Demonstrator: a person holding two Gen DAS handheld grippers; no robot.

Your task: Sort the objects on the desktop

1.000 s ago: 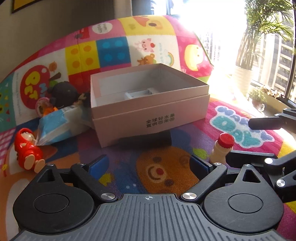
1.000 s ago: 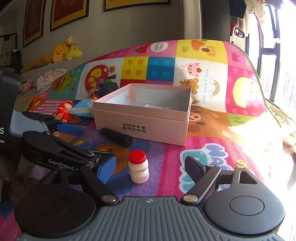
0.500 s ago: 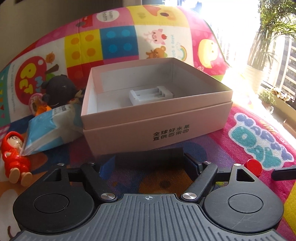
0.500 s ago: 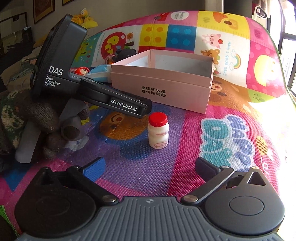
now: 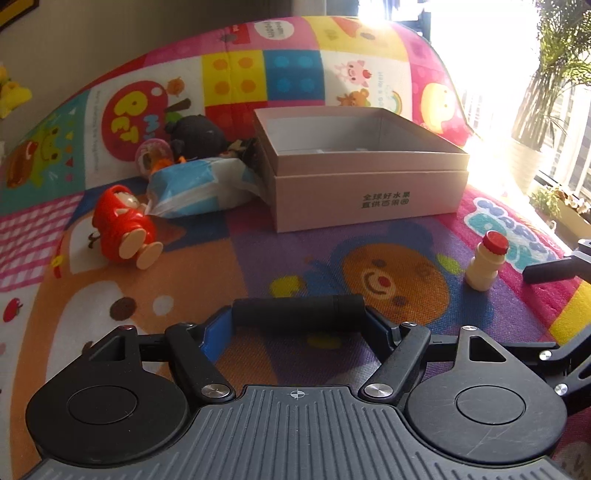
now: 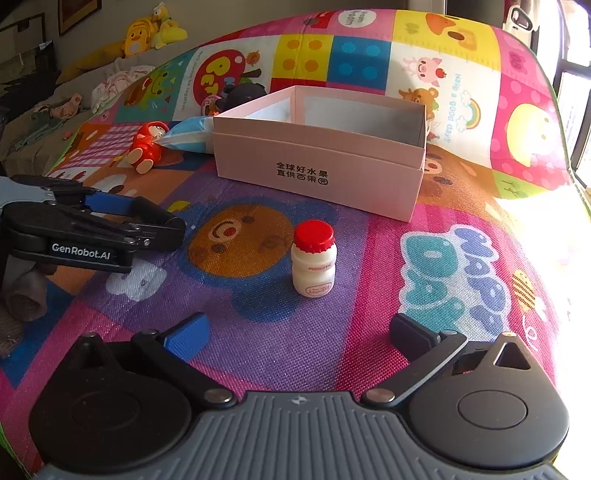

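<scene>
Home w/ kids: cartoon play mat (image 6: 461,122), plush toys (image 6: 151,29), sofa.

- The pink box (image 6: 317,162), beyond the right tongs, bears "全球好水果 直供百果园".
- The left gripper (image 6: 177,227) body reads "GenRobot.AI".
- The play mat (image 6: 461,280) shows "HAPPY DAY", "PET" and "Have a good day".

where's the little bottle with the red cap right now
The little bottle stands upright on the play mat, in front of the pink box and ahead of the open right gripper; the left wrist view shows it far right.
</scene>
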